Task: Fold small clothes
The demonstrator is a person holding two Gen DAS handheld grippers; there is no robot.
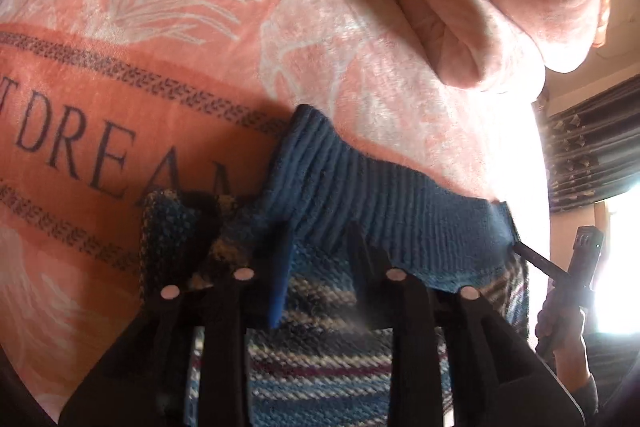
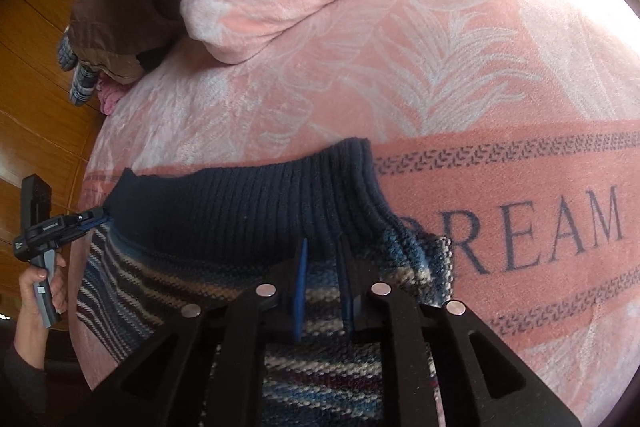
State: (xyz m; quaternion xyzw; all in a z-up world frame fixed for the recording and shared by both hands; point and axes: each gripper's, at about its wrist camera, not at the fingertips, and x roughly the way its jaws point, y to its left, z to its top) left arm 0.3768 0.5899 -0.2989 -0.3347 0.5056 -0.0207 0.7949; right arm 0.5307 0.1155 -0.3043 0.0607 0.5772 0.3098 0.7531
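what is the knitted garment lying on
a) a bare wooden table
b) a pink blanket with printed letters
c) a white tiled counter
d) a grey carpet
b, the striped knit sweater with its dark blue ribbed band lies on a pink plush blanket printed with large dark letters.
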